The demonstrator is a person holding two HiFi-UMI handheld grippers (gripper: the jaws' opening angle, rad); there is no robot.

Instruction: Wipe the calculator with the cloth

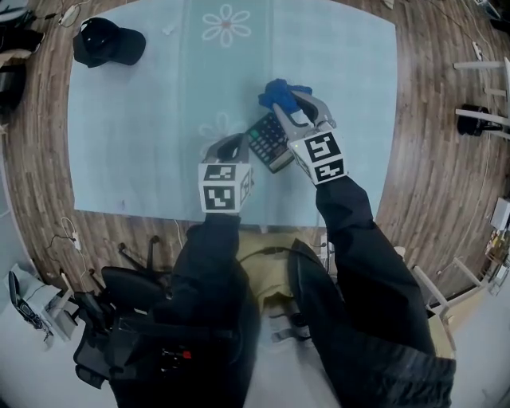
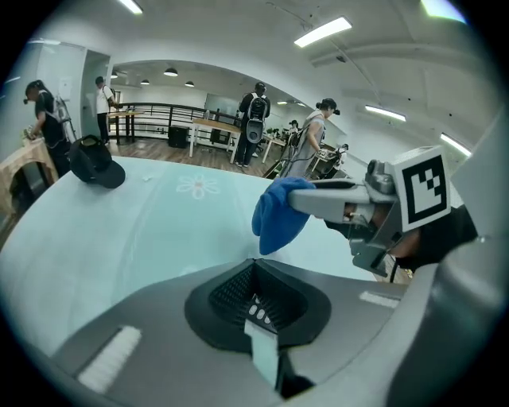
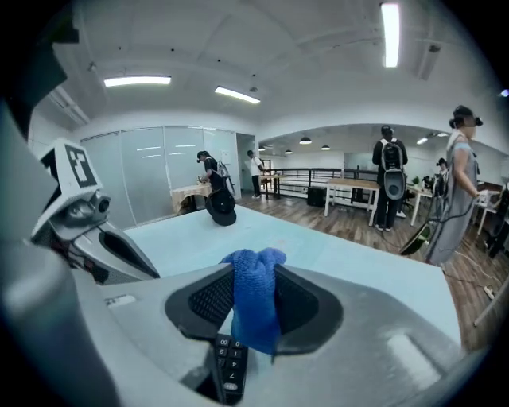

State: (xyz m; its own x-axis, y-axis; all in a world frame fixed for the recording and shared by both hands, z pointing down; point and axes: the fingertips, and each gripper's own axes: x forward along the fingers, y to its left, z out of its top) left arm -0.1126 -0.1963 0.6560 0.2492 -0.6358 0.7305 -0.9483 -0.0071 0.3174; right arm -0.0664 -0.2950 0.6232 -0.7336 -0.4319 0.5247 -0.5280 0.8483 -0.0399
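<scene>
A dark calculator (image 1: 269,142) with grey keys is over the light blue table mat (image 1: 143,119), near its front edge. My left gripper (image 1: 243,145) is shut on the calculator's left edge; in the left gripper view that edge (image 2: 261,334) shows pinched between the jaws. The blue cloth (image 1: 283,90) is bunched in my right gripper (image 1: 287,103), just beyond the calculator's far end. In the right gripper view the cloth (image 3: 254,298) hangs between the jaws, over the calculator's keys (image 3: 229,367). From the left gripper view the cloth (image 2: 278,213) dangles from the right gripper (image 2: 338,199).
A black cap (image 1: 107,41) lies at the mat's far left corner. A flower print (image 1: 226,24) marks the mat's far middle. Wooden floor surrounds the mat, with cables (image 1: 68,239) and gear at the left. Several people stand by desks in the background.
</scene>
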